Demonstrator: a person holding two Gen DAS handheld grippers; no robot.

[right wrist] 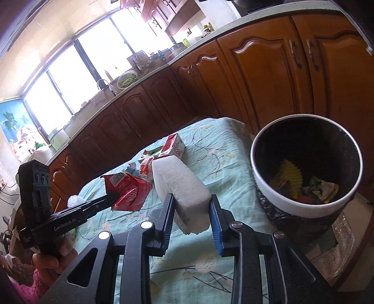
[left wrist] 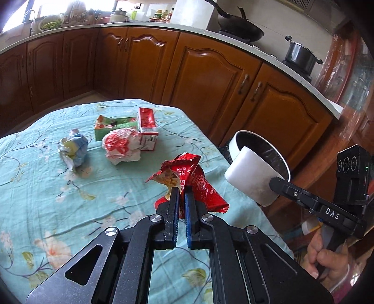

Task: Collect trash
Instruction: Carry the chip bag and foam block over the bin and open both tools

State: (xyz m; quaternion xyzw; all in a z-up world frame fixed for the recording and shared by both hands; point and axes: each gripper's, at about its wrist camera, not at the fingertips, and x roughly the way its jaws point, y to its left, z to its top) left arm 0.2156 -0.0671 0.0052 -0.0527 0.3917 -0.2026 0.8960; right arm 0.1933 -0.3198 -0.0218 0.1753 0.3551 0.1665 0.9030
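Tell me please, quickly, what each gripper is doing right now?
Left gripper: shut on the red snack wrapper.
Right gripper: shut on the white foam block.

This is a home kitchen. Brown wooden cabinets (left wrist: 145,63) with arched door panels and metal handles run under a pale countertop (left wrist: 163,24) across the upper part of both views. At the upper right of the left wrist view a black wok (left wrist: 240,29) and a lidded steel pot (left wrist: 301,55) sit on a stove. Toward the upper left, a curved faucet (right wrist: 104,83) stands below a wide bright window (right wrist: 77,60), beside a bowl of greens (right wrist: 127,79) (long green stalks, too small to name). Jars and bottles (left wrist: 162,15) crowd the countertop's back. A table in the foreground wears a floral cloth (left wrist: 46,187).
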